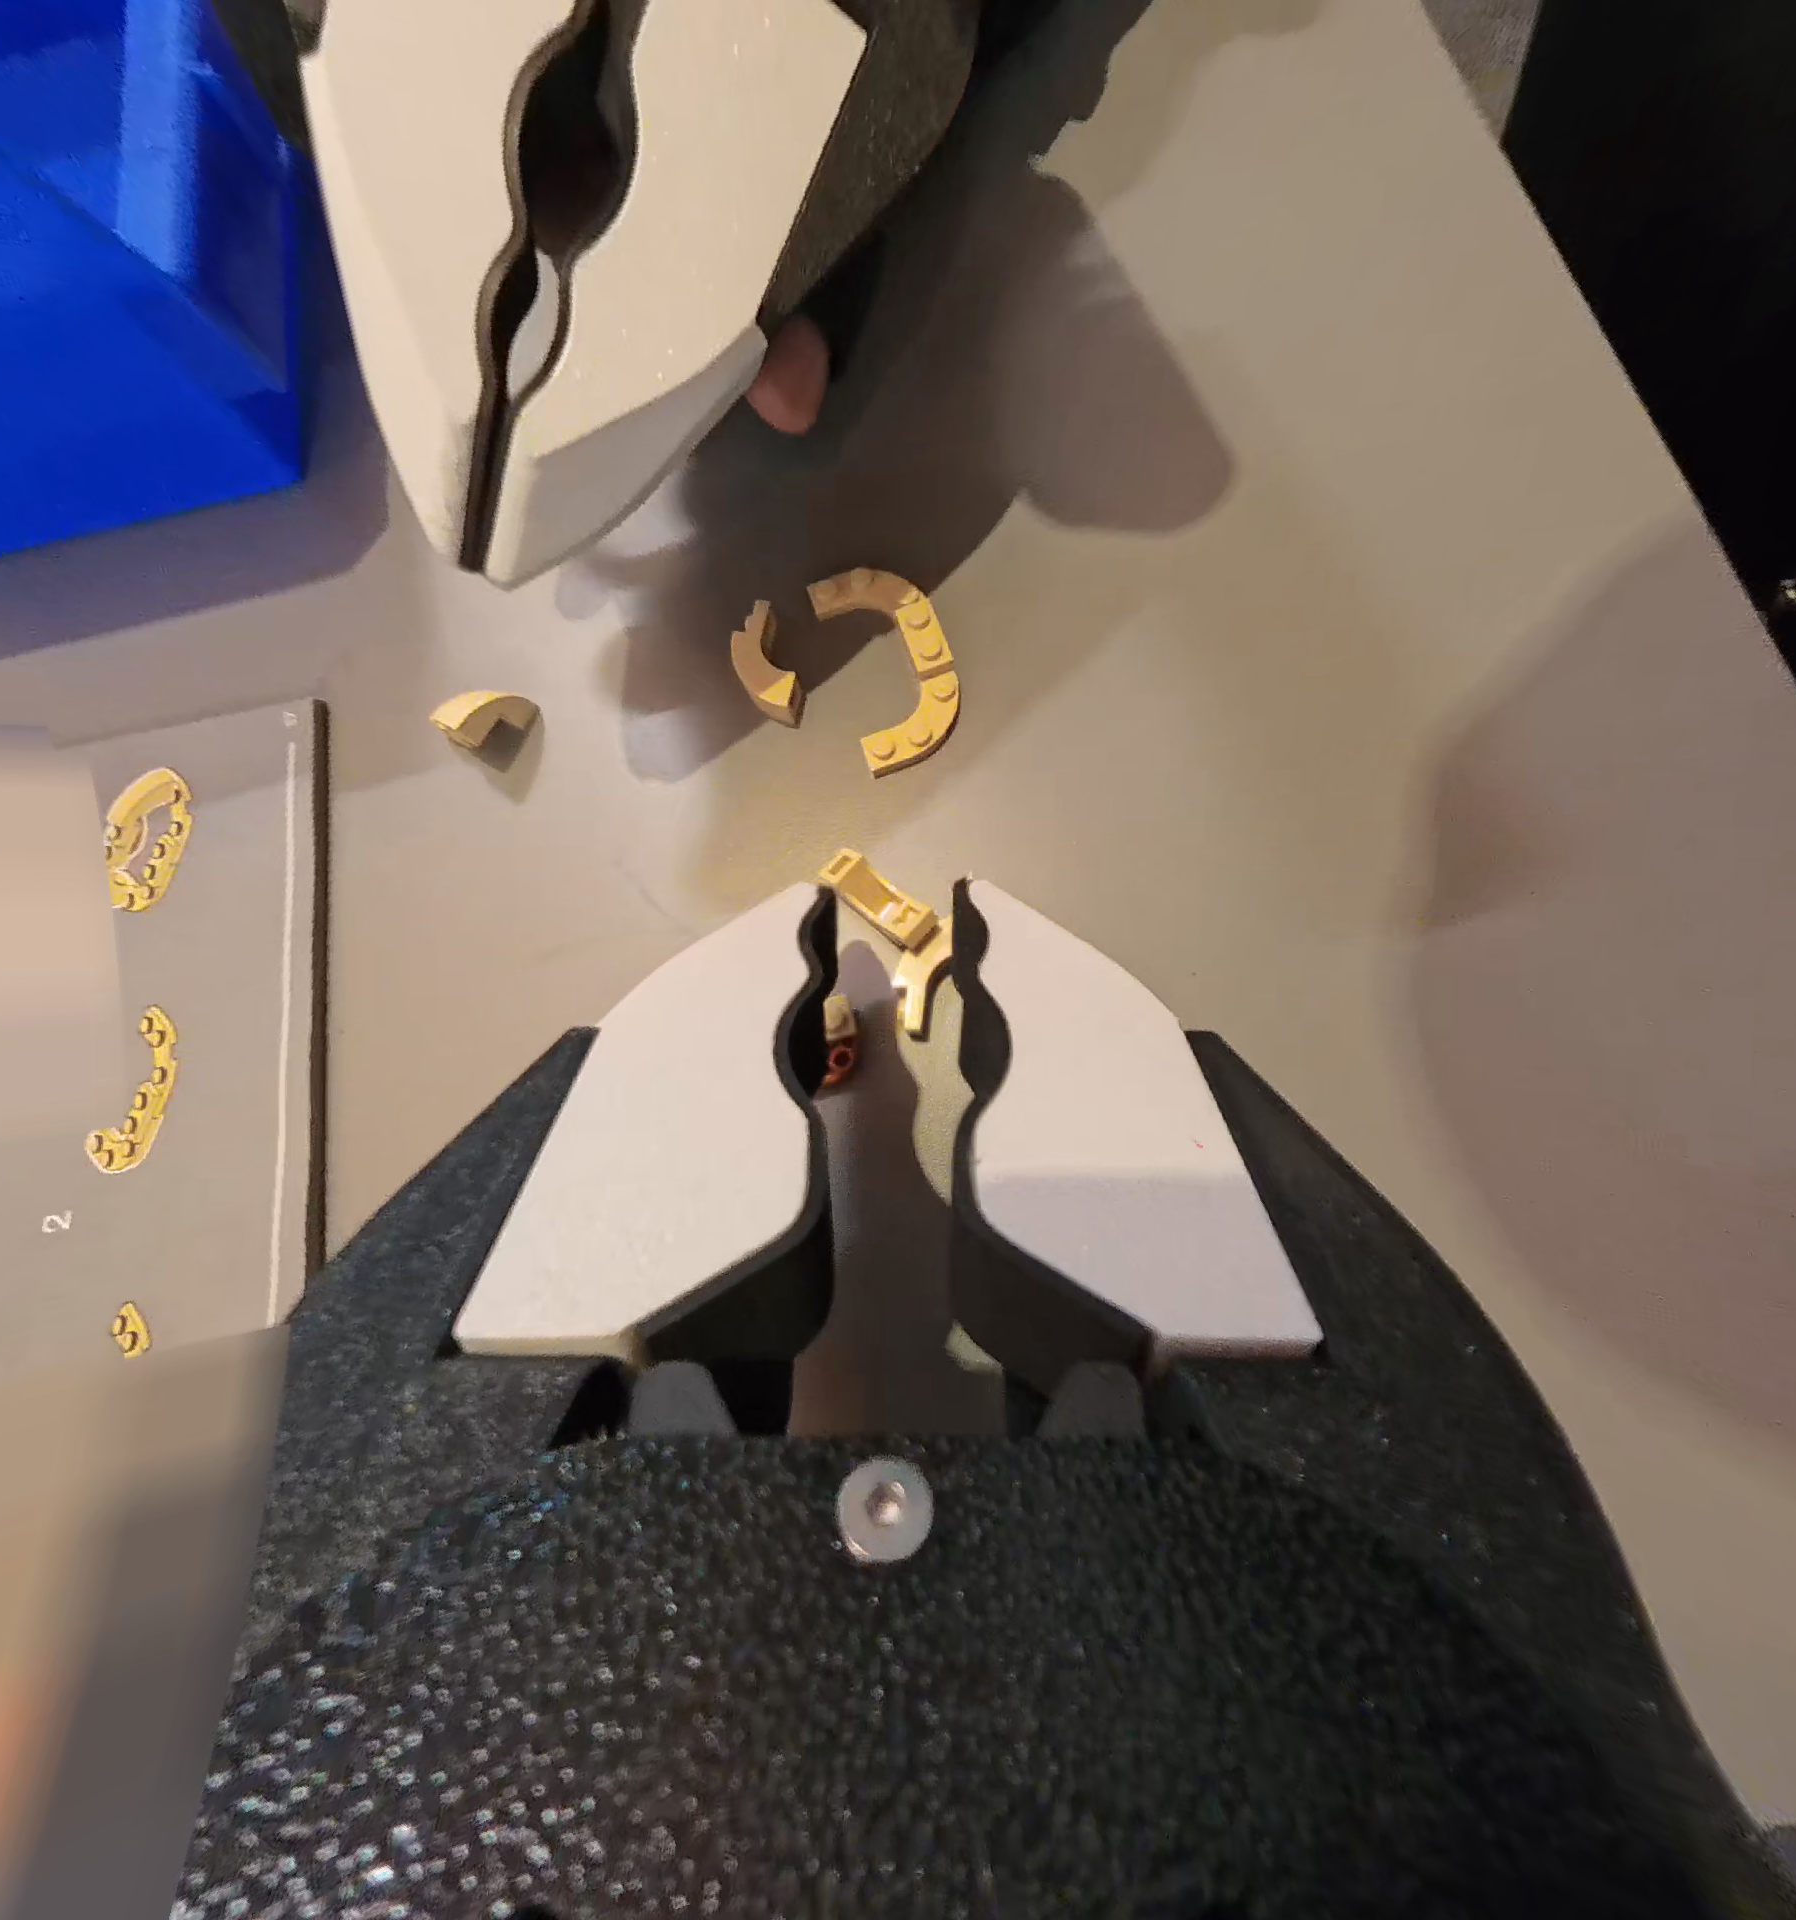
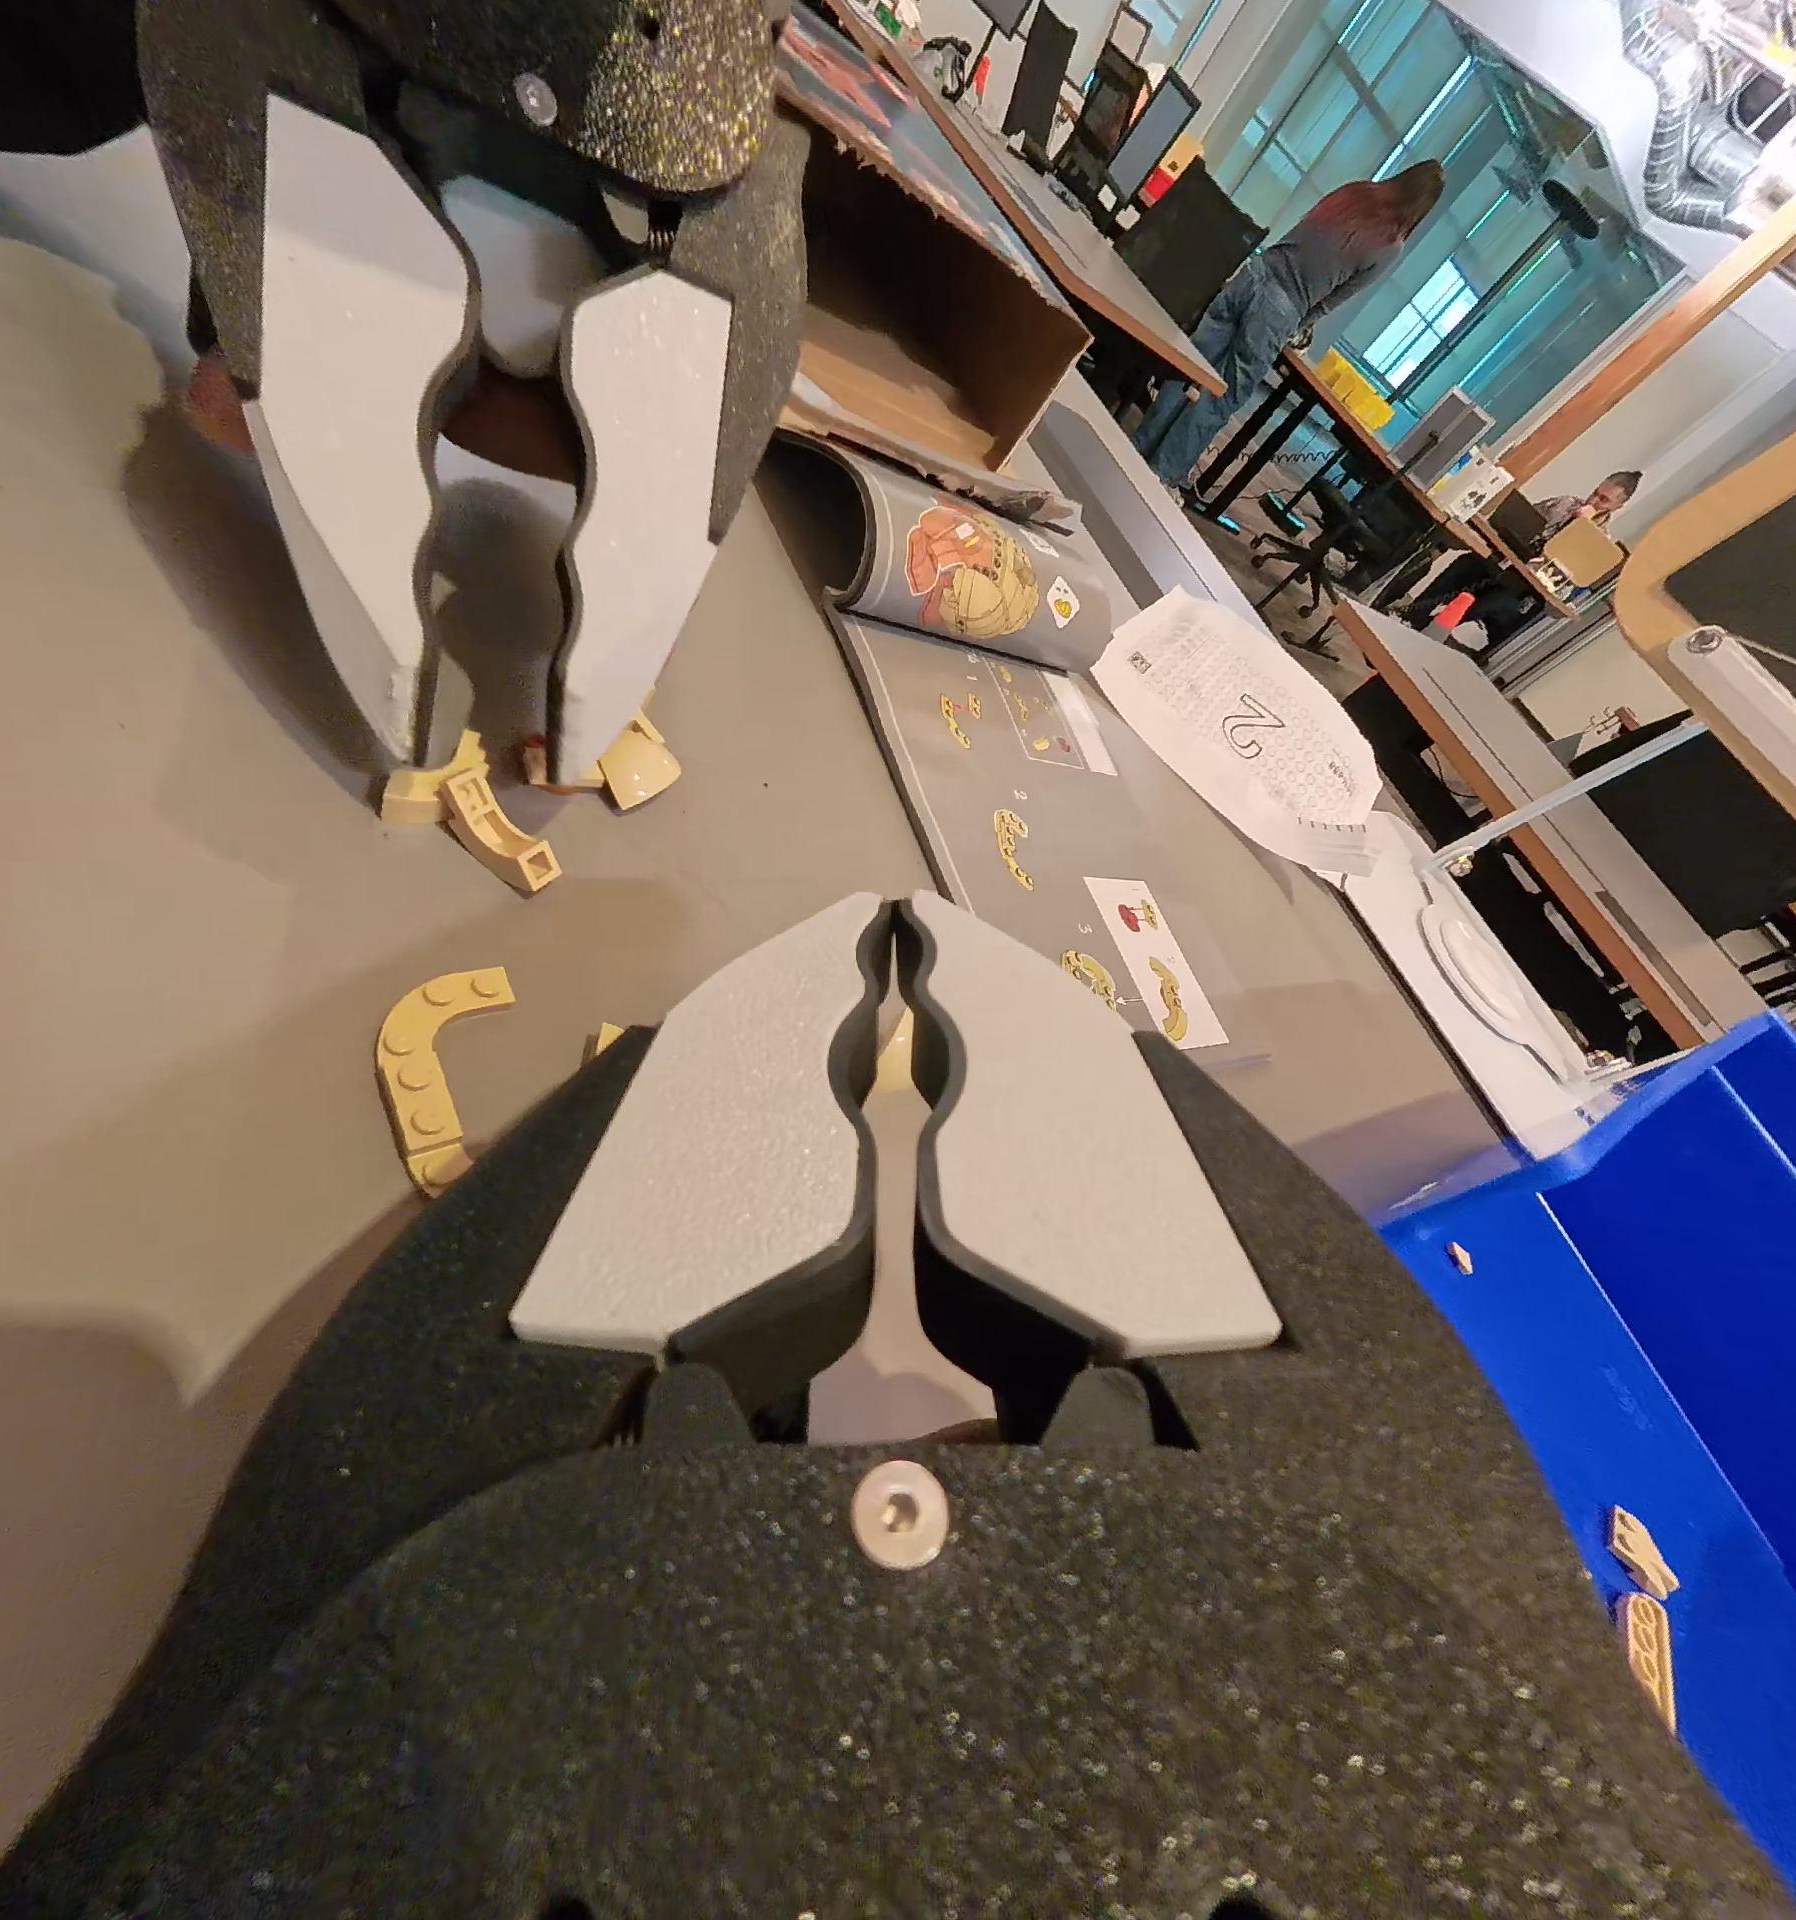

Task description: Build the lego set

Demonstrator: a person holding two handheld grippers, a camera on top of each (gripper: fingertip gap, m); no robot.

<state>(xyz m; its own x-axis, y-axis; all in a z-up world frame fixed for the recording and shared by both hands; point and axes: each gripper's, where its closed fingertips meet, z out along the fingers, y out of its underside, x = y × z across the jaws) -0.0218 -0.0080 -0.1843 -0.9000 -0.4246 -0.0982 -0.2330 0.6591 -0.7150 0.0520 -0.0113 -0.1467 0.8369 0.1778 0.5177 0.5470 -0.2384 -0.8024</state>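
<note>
The left hand-held gripper (image 1: pixel 889 904) stands on the desk (image 1: pixel 1237 790) with its fingers apart, tan arched bricks (image 1: pixel 878 912) lying loose between the tips and gripped by neither pad. Farther off lies a tan curved studded plate (image 1: pixel 920 675). Beyond it the right hand-held gripper (image 2: pixel 894 912) hovers with its fingers together on nothing, beside a blue bin (image 1: pixel 115 312).

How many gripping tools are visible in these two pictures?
2. The left tool stands open over small tan pieces on the table; the right tool, shut, is beside the blue bin.
</note>
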